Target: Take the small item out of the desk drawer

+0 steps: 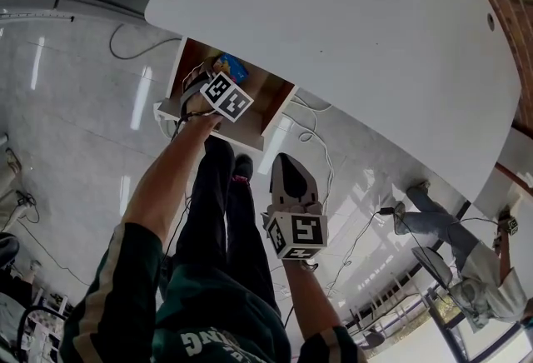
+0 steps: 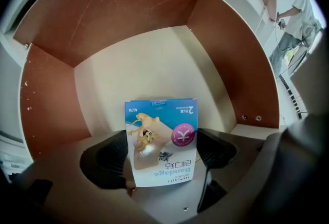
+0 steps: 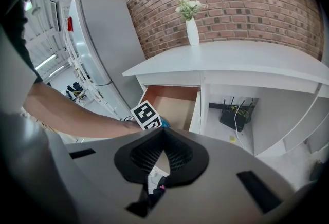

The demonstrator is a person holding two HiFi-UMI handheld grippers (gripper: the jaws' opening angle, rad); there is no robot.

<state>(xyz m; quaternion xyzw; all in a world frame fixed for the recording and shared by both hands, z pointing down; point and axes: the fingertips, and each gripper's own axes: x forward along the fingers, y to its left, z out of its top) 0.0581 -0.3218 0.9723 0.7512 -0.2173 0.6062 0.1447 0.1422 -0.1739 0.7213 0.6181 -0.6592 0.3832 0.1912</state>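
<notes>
left gripper (image 2: 163,152) clamped on bandage packet (image 2: 160,130), upright inside open drawer (image 2: 128,7), set to lift clear | right gripper (image 3: 160,153) jaws together, empty, held back from desk (image 3: 231,61), leaving room

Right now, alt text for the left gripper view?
The left gripper holds a blue bandage packet between its two dark jaws, inside an open drawer with reddish-brown walls and a pale bottom. A person stands far off at the upper right edge.
</notes>
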